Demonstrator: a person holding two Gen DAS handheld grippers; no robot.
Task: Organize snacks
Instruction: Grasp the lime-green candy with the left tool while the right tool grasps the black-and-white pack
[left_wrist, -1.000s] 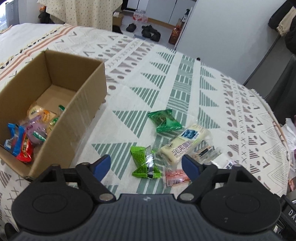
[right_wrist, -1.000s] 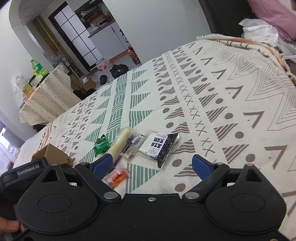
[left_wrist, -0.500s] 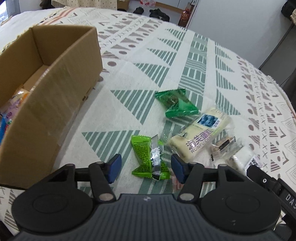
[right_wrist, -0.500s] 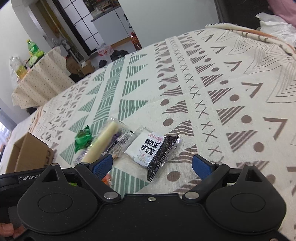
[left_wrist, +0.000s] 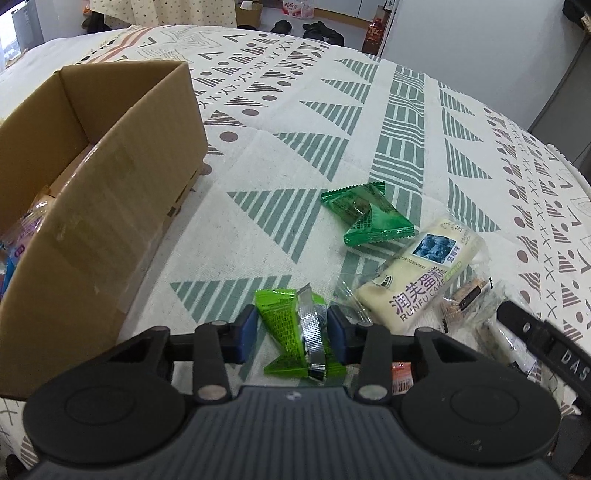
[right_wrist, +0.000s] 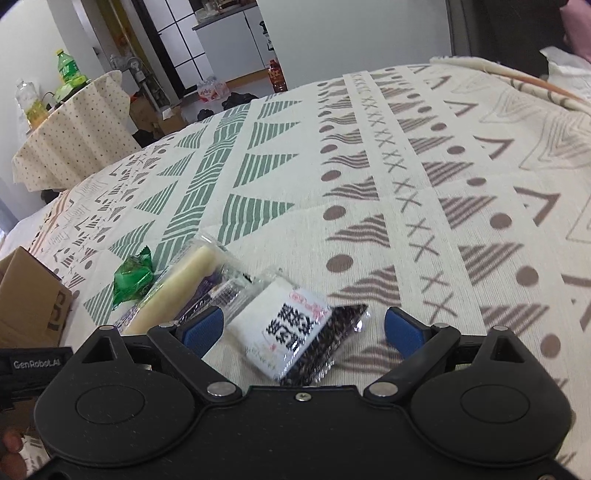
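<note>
Surface: cream woven cloth w/ green and brown geometric print (right_wrist: 369, 177), covers whole work area.
Walls: plain white (right_wrist: 332, 33).
Floor: grey; dark shoes (left_wrist: 321, 29) lying by wall.
Furniture: small table under cream dotted cloth (right_wrist: 74, 125), green plastic bottle (right_wrist: 66, 68) on top.
Door: dark-framed, white glazed panels (right_wrist: 184, 37).
Light: even daylight.

A crumpled light-green foil snack packet (left_wrist: 295, 332) lies between the left gripper's (left_wrist: 291, 330) blue fingertips, right of the open brown cardboard box (left_wrist: 99, 206); a dark-green wrapped snack (left_wrist: 365, 219) lies beyond, beside a cream cake bar (left_wrist: 417, 277).
</note>
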